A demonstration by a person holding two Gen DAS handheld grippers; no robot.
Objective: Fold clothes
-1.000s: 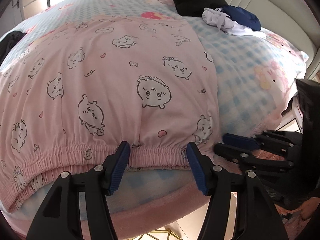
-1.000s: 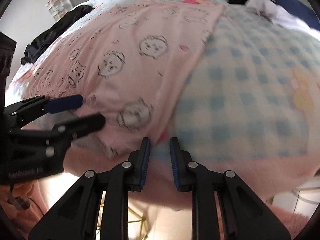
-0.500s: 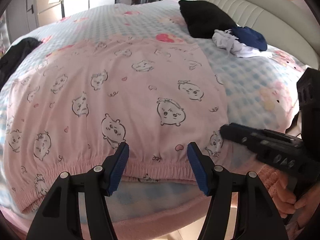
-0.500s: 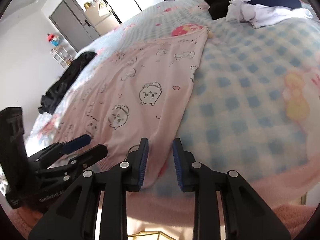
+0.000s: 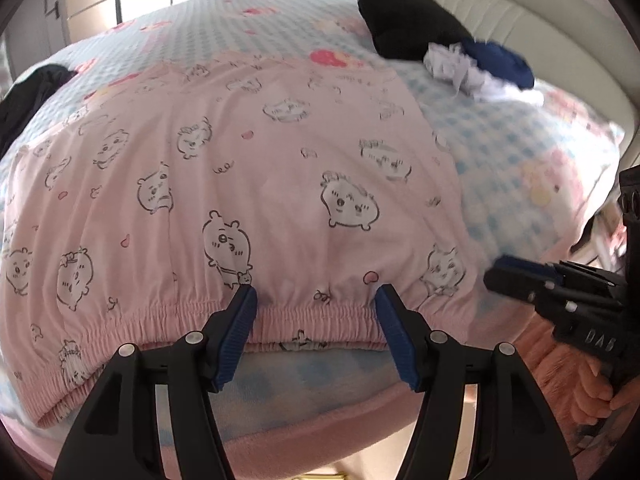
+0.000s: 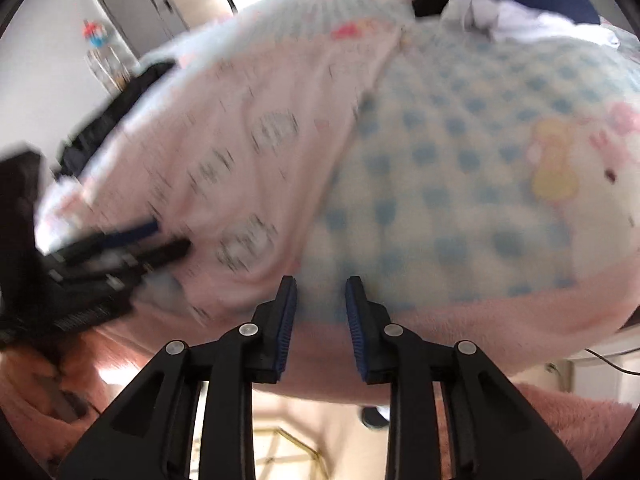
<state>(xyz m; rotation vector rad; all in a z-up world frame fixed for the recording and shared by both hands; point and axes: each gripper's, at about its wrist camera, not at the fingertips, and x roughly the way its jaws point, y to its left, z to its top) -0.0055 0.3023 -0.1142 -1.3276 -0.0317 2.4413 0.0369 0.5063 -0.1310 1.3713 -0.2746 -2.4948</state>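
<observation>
Pink pyjama trousers [image 5: 256, 184] flat on bed; right-wrist view motion-blurred.

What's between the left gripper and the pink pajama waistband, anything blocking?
Nothing visible. The left gripper is open with its tips right at the elastic waistband of the pink pajama pants, bare fabric between them. The right gripper sits off the right corner, open and holding nothing.
</observation>
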